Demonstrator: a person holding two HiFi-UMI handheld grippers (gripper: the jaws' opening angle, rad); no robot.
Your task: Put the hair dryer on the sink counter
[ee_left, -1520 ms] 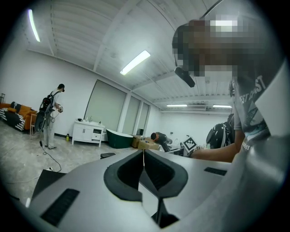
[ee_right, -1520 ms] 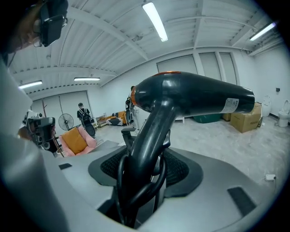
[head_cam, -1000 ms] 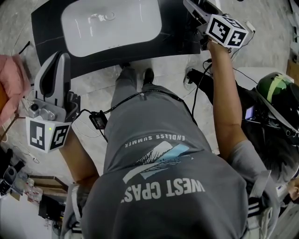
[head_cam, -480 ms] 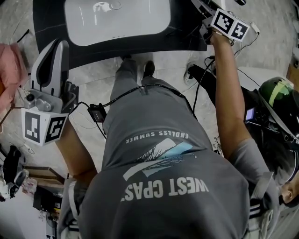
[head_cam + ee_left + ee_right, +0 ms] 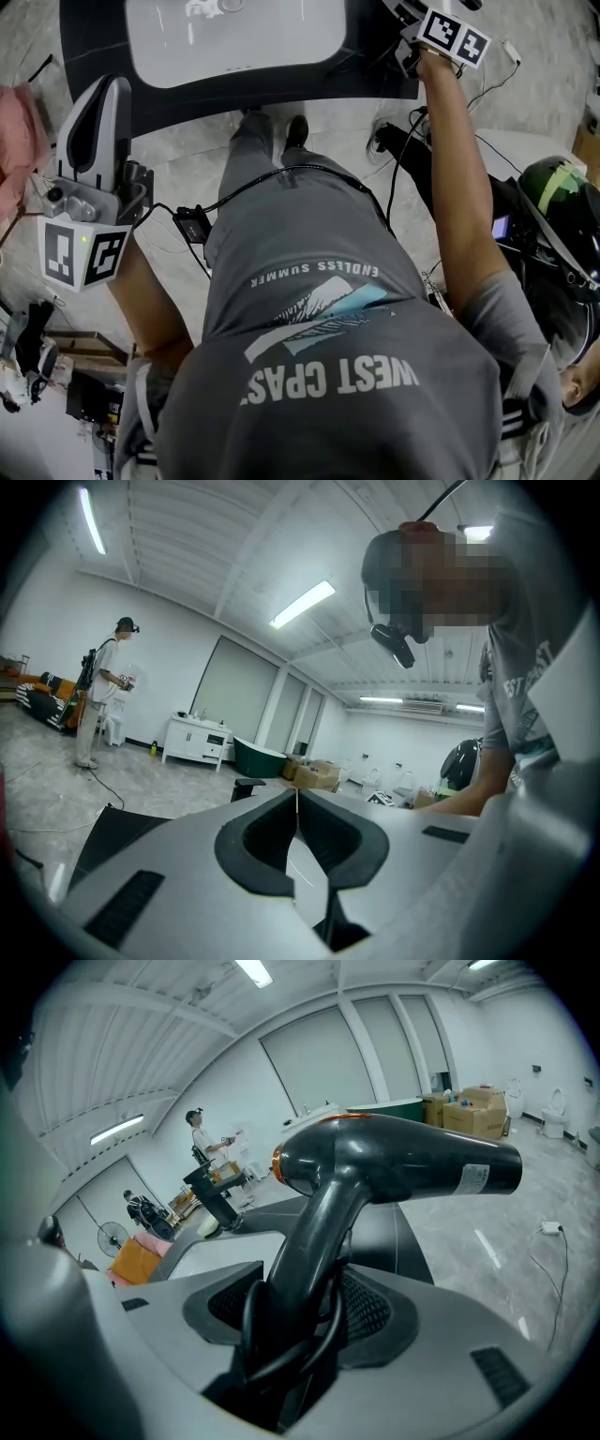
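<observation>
Black sink counter (image 5: 370, 66) lies just under the right gripper (image 5: 300, 1307), clamped on the handle of the hair dryer (image 5: 375, 1162) above the counter's right end, barrel crosswise; left gripper (image 5: 297, 808), closed and empty, beside its left end.

Head view: sink basin (image 5: 234, 42) is cut off at 12 o'clock; right gripper (image 5: 448, 37) is clipped at 1 o'clock, jaws unseen. Right gripper view: handle foot of the hair dryer (image 5: 394, 1162) is hidden between the pads (image 5: 375, 1307); figures (image 5: 202, 1143) at 10 o'clock are too small to tell.
</observation>
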